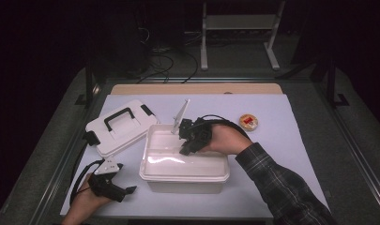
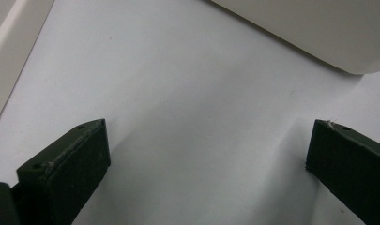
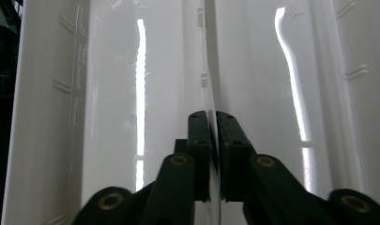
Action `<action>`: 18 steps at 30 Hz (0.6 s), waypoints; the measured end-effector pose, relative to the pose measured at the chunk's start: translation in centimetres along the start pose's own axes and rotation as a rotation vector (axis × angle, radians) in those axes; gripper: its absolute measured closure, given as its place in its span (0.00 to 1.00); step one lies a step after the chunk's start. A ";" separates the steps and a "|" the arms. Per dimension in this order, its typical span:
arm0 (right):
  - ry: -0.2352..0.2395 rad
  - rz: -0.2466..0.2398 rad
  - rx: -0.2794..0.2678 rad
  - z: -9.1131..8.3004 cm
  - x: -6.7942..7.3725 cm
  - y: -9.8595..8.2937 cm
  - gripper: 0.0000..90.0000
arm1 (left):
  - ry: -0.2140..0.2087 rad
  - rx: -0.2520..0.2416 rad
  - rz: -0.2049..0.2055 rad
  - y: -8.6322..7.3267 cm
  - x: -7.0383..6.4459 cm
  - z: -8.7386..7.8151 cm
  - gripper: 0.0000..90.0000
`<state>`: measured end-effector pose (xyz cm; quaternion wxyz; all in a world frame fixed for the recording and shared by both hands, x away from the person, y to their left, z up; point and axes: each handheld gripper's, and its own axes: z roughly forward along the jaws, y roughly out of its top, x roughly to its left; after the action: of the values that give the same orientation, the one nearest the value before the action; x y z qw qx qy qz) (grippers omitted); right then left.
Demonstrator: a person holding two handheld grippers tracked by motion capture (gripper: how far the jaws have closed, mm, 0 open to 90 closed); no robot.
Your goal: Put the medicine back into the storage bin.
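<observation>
An open white plastic bin (image 1: pixel 185 177) stands in the middle of the white table sheet. My right gripper (image 1: pixel 184 151) reaches down into it from the far right side. In the right gripper view its jaws (image 3: pixel 211 115) are shut on a thin white divider panel (image 3: pixel 207 61) that stands on edge along the bin's length. My left gripper (image 1: pixel 129 190) rests low at the near left of the table, beside the bin, open with nothing between its fingers (image 2: pixel 209 129). The bin's outer wall (image 2: pixel 309 28) shows ahead of it.
The bin's white lid (image 1: pixel 119 126) with a black handle and latches lies left of the bin; its edge (image 2: pixel 4 51) shows in the left gripper view. A small round orange object (image 1: pixel 248 122) sits at the back right. A wooden strip (image 1: pixel 197 88) borders the far edge.
</observation>
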<state>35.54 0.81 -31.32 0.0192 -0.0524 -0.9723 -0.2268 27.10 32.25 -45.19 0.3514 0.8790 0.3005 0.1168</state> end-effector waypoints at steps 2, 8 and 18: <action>0.003 0.003 0.005 0.0 0.0 0.1 0.97 | -0.001 0.000 0.000 0.0 0.0 0.0 0.00; 0.010 -0.024 0.014 0.0 -0.1 0.2 0.99 | -0.001 0.000 0.001 0.0 0.0 0.0 0.00; 0.013 -0.040 -0.004 -0.2 -0.2 0.1 0.99 | -0.001 0.000 0.000 0.0 0.0 0.0 0.00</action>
<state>35.73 0.79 -31.10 0.0208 -0.0315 -0.9725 -0.2297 27.12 32.27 -45.19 0.3516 0.8790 0.3002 0.1164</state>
